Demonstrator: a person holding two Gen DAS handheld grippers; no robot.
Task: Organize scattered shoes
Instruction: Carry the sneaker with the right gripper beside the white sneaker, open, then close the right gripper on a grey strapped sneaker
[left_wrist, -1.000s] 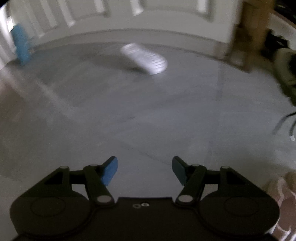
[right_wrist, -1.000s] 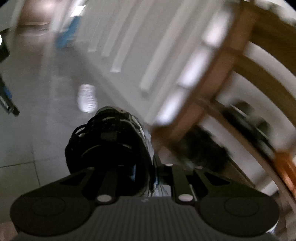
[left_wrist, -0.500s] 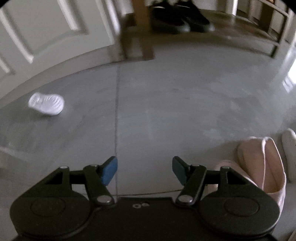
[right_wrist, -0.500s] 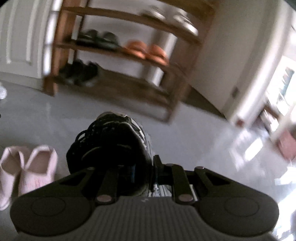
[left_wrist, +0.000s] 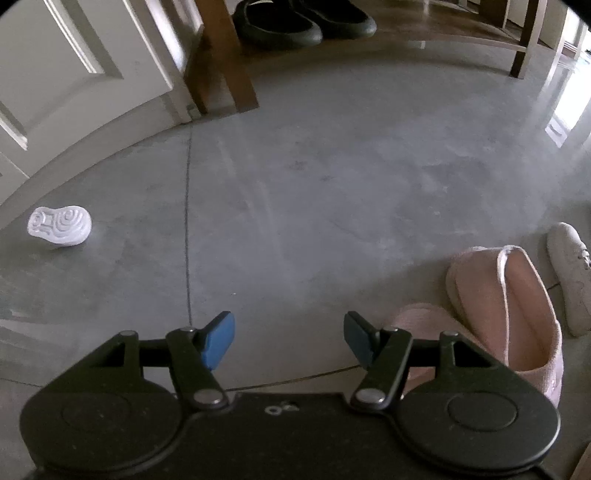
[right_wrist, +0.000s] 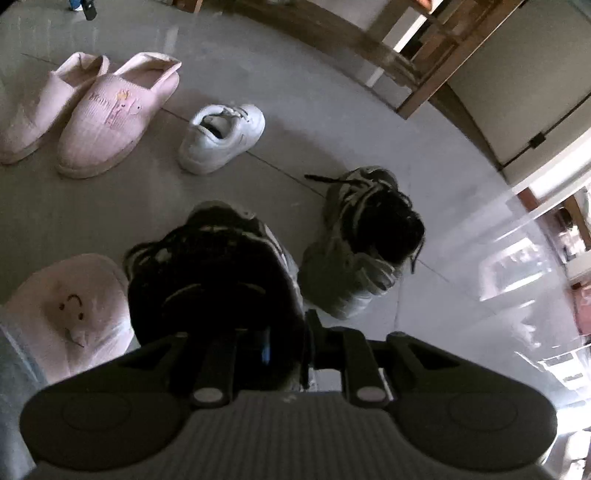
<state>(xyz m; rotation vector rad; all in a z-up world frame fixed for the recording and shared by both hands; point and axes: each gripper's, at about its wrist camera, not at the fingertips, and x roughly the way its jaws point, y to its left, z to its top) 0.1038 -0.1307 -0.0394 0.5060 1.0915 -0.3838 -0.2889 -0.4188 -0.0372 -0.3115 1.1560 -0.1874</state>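
My right gripper (right_wrist: 286, 350) is shut on the collar of a black-and-grey sneaker (right_wrist: 214, 266), held over the floor. Its matching sneaker (right_wrist: 362, 236) stands on the floor just to the right. Beyond them sit a white sneaker (right_wrist: 221, 138) and a pair of pink slippers (right_wrist: 107, 110). My left gripper (left_wrist: 288, 338) hangs open over bare grey floor, nothing between its blue pads. Pink slippers (left_wrist: 517, 306) lie to its right, with a white sneaker (left_wrist: 569, 273) beyond. A white shoe (left_wrist: 59, 225) lies sole-up at far left.
A wooden shoe rack (left_wrist: 221, 55) stands at the back with dark shoes (left_wrist: 280, 26) on its bottom shelf. White panelled doors (left_wrist: 74, 74) fill the left. A pink smiley slipper (right_wrist: 70, 310) lies left of the held sneaker. The rack's frame (right_wrist: 424, 74) runs across the right wrist view's top.
The right gripper swung from facing the rack down toward the floor, carrying the sneaker over the row of shoes. The left gripper turned from the far white shoe toward the rack and pink slippers.
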